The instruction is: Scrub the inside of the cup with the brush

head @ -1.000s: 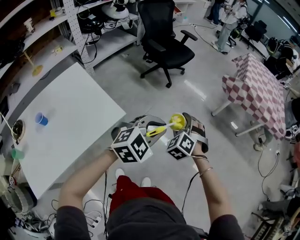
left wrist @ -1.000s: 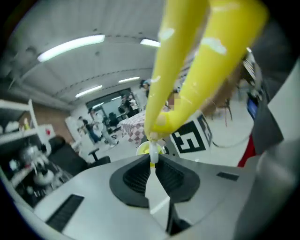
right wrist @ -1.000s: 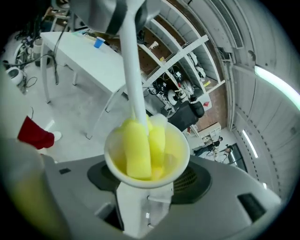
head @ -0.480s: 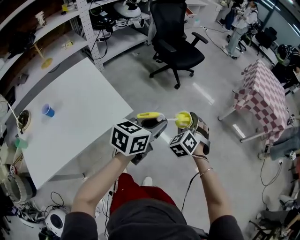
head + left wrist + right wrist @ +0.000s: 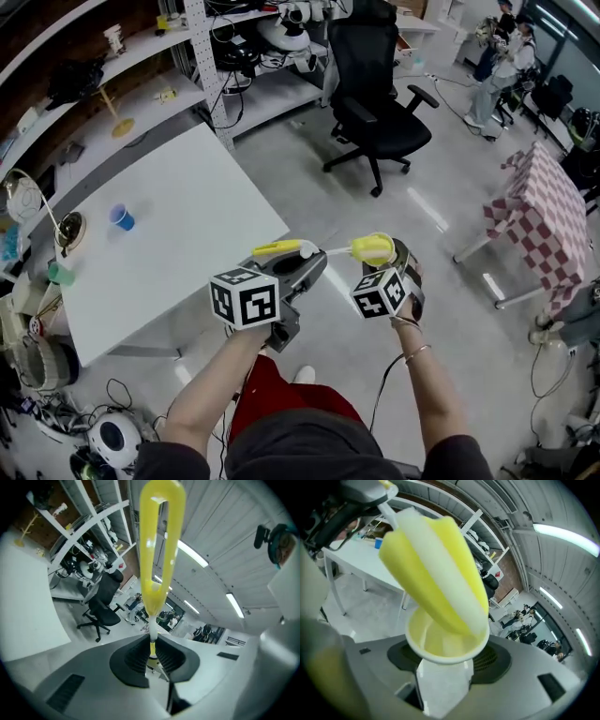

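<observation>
My right gripper (image 5: 397,261) is shut on a small cup (image 5: 443,645) with a white outside and a yellow inside, held over the floor. The brush has a yellow loop handle (image 5: 158,541) and a thin stem, on which my left gripper (image 5: 151,654) is shut. Its yellow and white sponge head (image 5: 436,573) pokes slantwise into the cup's mouth, tip inside and most of it above the rim. In the head view the brush (image 5: 319,249) lies nearly level between the left gripper (image 5: 292,267) and the cup, and the sponge head (image 5: 372,248) hides the cup.
A white table (image 5: 178,253) stands to the left, with a blue cup (image 5: 121,217) near its far edge. A black office chair (image 5: 375,103) is ahead, shelves run behind it, and a checkered table (image 5: 553,220) stands at the right. Below the grippers is grey floor.
The brush handle has swung from slanted to nearly level as my left gripper drew left and down. The sponge head has stayed at the cup's mouth. The head camera has turned.
</observation>
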A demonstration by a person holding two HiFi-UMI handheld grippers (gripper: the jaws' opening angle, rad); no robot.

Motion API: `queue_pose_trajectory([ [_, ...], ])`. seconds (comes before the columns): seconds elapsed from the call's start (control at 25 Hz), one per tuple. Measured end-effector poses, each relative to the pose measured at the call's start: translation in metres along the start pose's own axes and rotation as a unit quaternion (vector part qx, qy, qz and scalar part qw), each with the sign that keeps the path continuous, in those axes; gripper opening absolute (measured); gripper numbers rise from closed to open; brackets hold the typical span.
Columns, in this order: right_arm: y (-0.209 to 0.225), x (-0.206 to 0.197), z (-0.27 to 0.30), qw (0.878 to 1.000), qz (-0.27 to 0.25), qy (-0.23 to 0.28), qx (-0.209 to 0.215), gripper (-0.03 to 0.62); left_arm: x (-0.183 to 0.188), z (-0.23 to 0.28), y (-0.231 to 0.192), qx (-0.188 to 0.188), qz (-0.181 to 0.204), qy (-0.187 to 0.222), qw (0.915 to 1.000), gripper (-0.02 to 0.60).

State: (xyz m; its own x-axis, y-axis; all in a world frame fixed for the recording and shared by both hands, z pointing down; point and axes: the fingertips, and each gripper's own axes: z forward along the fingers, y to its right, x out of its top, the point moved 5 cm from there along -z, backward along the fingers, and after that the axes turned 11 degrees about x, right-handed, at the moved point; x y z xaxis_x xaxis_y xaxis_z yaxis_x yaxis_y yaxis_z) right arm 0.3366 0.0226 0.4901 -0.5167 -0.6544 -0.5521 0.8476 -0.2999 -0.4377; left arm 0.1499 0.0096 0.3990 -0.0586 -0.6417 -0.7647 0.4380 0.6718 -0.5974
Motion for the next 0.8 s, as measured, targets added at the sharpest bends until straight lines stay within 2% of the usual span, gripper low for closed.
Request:
queue_pose_trajectory([
  [0.12,-0.005,0.009,0.001,0.999,0.029,0.019,0.023,0.293,0.008,-0.019,-0.007,0.011,-0.017,0.034,0.9992,0.041],
  [0.36,-0.027,0.037,0.002,0.996,0.039,0.054,0.057,0.293,0.02,-0.053,-0.018,0.04,-0.04,0.106,0.9928,0.041],
  [0.52,-0.045,0.062,0.002,0.991,0.056,0.084,0.09,0.293,0.027,-0.075,-0.026,0.065,-0.047,0.158,0.9841,0.041],
  [0.8,-0.074,0.104,0.007,0.981,0.068,0.114,0.14,0.293,0.042,-0.115,-0.046,0.136,-0.024,0.22,0.9657,0.041],
])
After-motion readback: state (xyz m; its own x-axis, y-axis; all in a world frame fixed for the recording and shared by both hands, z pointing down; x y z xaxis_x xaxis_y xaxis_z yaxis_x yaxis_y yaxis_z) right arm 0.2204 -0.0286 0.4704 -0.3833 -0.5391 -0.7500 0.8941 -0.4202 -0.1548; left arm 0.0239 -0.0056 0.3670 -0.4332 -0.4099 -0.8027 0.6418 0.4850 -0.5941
